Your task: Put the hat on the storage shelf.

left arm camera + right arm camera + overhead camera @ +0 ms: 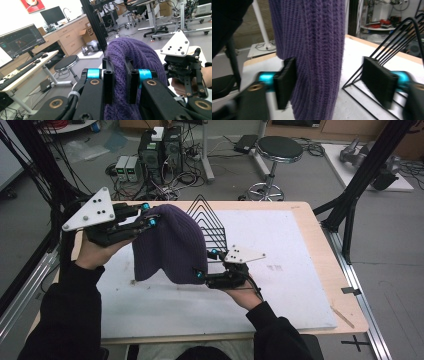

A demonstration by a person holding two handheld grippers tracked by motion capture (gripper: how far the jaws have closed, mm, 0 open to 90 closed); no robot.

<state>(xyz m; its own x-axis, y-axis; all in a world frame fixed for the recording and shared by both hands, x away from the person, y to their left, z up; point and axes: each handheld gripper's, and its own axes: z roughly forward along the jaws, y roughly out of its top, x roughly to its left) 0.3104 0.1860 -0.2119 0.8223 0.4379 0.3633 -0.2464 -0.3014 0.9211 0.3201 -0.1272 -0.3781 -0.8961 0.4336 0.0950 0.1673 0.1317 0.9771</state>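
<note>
The left gripper point(148, 215) is clamped tight on the upper edge of the purple knit beanie point(167, 245), which hangs lengthwise down from it over the white mat point(290, 260). The right gripper point(206, 264) sits at the beanie's lower edge, jaws apart; its own view shows one pad touching the knit and the other clear of it. Just behind stands a black wire rack point(209, 222). Beyond the table are a stool point(279, 150) and computer towers point(160, 150).

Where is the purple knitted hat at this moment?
In the high view, the purple knitted hat hangs left of centre above the white mat, clamped by the left hand-held gripper, just before the black wire rack.
</note>
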